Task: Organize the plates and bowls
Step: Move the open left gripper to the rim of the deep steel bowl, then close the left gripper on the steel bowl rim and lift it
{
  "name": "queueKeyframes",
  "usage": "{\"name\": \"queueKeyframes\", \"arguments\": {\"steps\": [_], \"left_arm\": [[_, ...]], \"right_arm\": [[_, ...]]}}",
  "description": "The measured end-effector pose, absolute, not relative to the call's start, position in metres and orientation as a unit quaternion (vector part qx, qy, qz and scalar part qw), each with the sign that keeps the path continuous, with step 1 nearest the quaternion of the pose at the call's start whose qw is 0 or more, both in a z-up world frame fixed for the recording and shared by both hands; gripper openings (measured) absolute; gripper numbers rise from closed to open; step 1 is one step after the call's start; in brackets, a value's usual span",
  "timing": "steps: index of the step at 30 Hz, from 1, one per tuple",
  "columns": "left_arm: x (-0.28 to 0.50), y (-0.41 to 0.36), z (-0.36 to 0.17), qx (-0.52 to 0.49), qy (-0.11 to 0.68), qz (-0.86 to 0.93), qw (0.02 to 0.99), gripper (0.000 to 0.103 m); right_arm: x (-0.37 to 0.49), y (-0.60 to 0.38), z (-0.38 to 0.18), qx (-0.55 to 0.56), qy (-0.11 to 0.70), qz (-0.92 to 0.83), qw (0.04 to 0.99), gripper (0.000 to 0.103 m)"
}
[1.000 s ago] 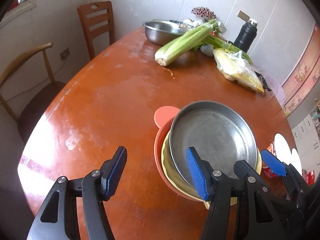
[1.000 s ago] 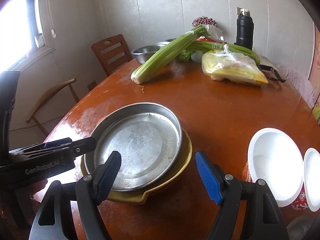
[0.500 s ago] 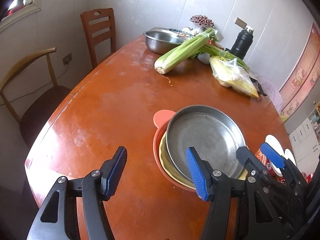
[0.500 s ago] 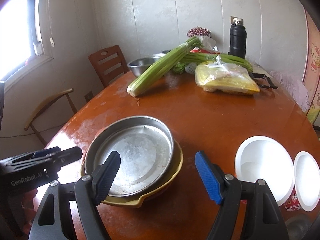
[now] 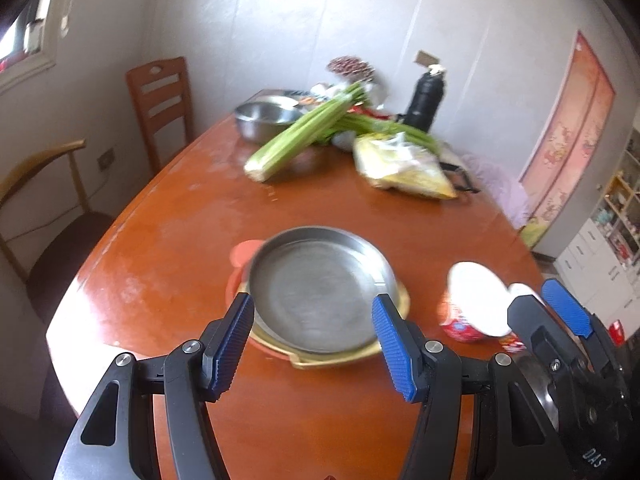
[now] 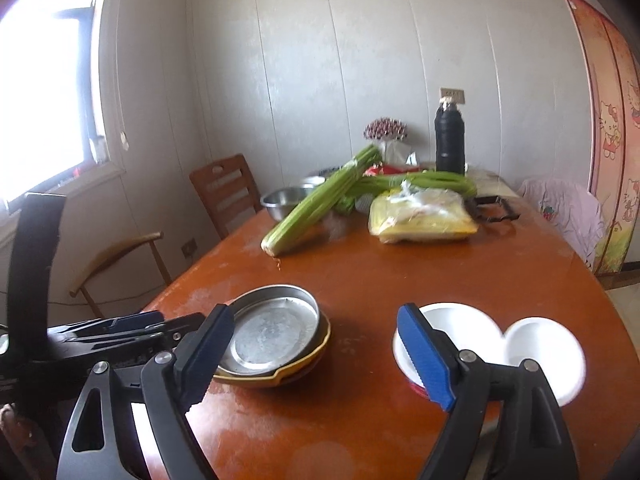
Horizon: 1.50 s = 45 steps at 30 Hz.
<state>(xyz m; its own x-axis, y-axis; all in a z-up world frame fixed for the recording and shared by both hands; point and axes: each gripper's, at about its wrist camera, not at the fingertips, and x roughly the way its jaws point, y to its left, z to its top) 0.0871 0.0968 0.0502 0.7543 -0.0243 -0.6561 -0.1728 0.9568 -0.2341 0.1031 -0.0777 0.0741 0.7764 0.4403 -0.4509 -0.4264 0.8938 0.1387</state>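
Note:
A steel pan (image 5: 320, 284) (image 6: 270, 330) lies on top of a yellow plate (image 5: 394, 308) (image 6: 316, 354), which rests in an orange bowl (image 5: 244, 254) on the brown table (image 5: 168, 240) (image 6: 380, 272). To its right stand two white bowls (image 6: 452, 322) (image 6: 546, 350) (image 5: 476, 296), one over a red cup. My left gripper (image 5: 313, 344) hovers open, near side of the stack, with nothing between its fingers. My right gripper (image 6: 316, 356) is held above the table in front of the stack and the white bowls; its jaws are opening and empty.
At the far end lie a celery bunch (image 6: 320, 204), a yellow plastic bag (image 6: 420, 218), a steel mixing bowl (image 5: 266, 120), a black flask (image 6: 450, 140) and a black tool (image 6: 494, 210). Two wooden chairs (image 5: 160, 96) (image 6: 120, 258) stand along the table's left side.
Both grippers have pulled back and risen from the stack, so it looks smaller and farther. The right gripper's jaws have spread wider. The left jaws keep the same gap.

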Motion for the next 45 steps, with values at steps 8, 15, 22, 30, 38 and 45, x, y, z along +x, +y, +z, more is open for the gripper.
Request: {"name": "queueKeyframes", "arguments": {"steps": [8, 15, 22, 30, 38, 45], "left_arm": [[0.078, 0.037, 0.065, -0.114, 0.351, -0.020, 0.929, 0.063], [0.074, -0.015, 0.066, -0.082, 0.365, -0.064, 0.925, 0.063], [0.077, -0.058, 0.063, -0.052, 0.381, -0.093, 0.918, 0.063], [0.085, -0.088, 0.052, -0.031, 0.405, -0.109, 0.907, 0.063], [0.097, -0.095, 0.031, -0.031, 0.439, -0.109, 0.891, 0.063], [0.105, -0.098, 0.010, -0.042, 0.466, -0.098, 0.878, 0.063]], "right_arm": [[0.075, -0.125, 0.092, -0.004, 0.200, 0.181, 0.963, 0.085], [0.067, -0.179, 0.090, 0.001, 0.236, 0.145, 0.961, 0.085], [0.053, -0.224, 0.086, -0.008, 0.245, 0.121, 0.962, 0.086], [0.046, -0.257, 0.077, 0.006, 0.258, 0.128, 0.958, 0.094], [0.061, -0.275, 0.046, 0.024, 0.324, 0.133, 0.936, 0.097], [0.075, -0.276, 0.017, 0.028, 0.369, 0.137, 0.919, 0.097]]}}
